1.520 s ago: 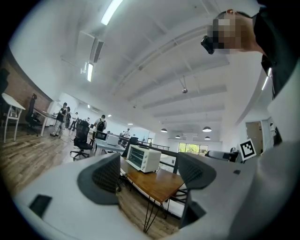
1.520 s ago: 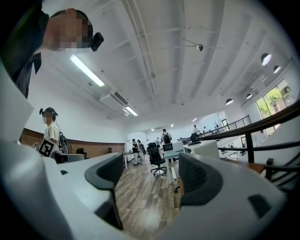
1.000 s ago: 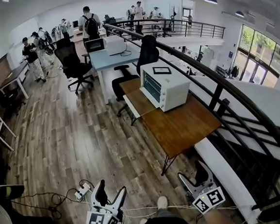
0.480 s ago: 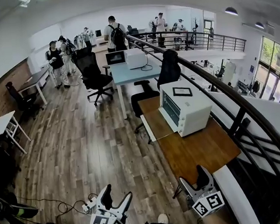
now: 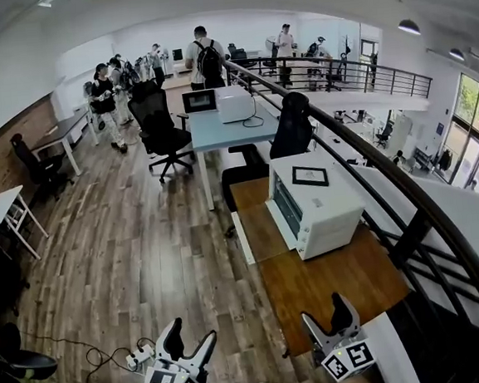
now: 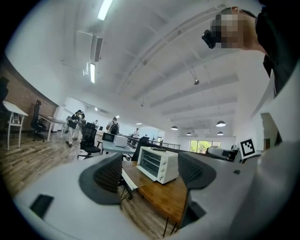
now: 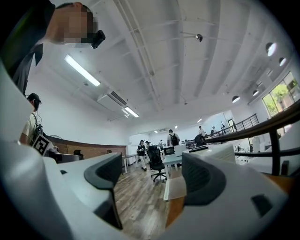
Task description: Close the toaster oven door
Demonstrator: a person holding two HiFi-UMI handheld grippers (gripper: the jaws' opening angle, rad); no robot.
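- Head view: toaster oven [image 5: 316, 205] sits on a wooden table [image 5: 331, 283], centre-right of frame.
- Left gripper [image 5: 192, 339], lower centre: jaws apart, empty.
- Right gripper [image 5: 327, 319], lower right: jaws apart, empty, well apart from the toaster oven.

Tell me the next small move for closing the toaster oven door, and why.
Probably step toward the toaster oven and raise the left tool toward its front: the left tool and the right tool both hang open, empty, well short of it.
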